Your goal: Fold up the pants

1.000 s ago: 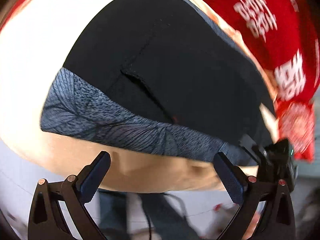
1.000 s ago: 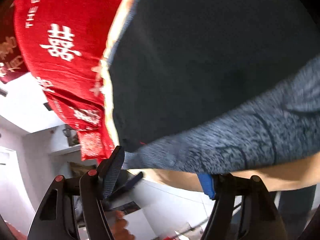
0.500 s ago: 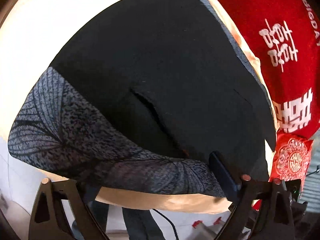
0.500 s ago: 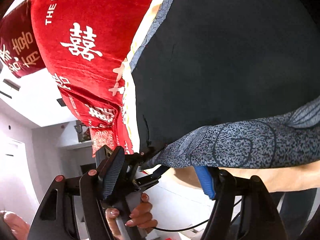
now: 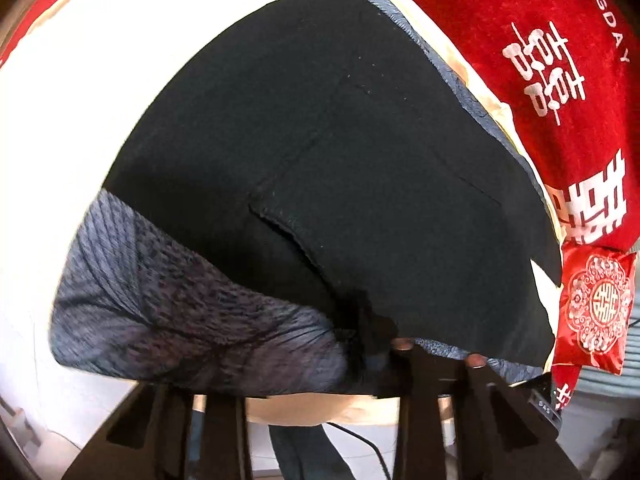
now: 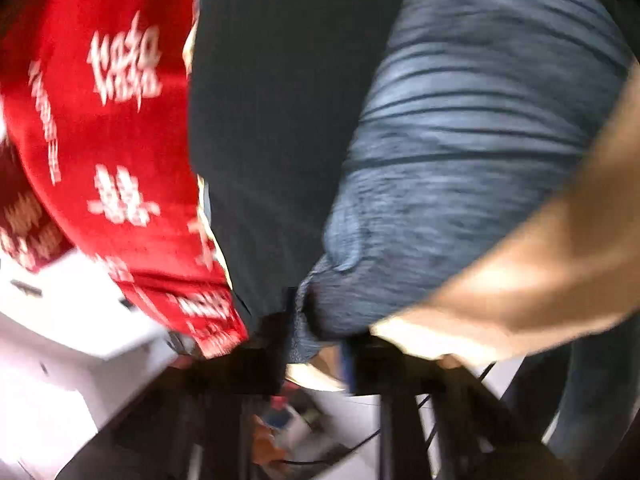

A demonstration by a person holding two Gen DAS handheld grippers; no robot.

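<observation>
- Pants point(image 5: 360, 152): black, with a blue-grey patterned waistband point(image 5: 192, 320); spread over a cream surface point(image 5: 60, 120), waistband at the near edge, a stitched pocket showing mid-panel.
- Left gripper point(image 5: 360, 356): jaws have just been closing; now clenched on the bunched waistband at the near edge, cloth gathered between the fingers.
- Right gripper point(image 6: 316, 344): view blurred; jaws have just been closing; now pinched tight on a fold of waistband point(image 6: 460, 160) at the near edge.
- Red cloth point(image 5: 560, 80): white characters; lies just beside the pants on the far right of the left view.
- Red packet point(image 5: 596, 308): white emblem; near right, beside the pants' edge.
</observation>
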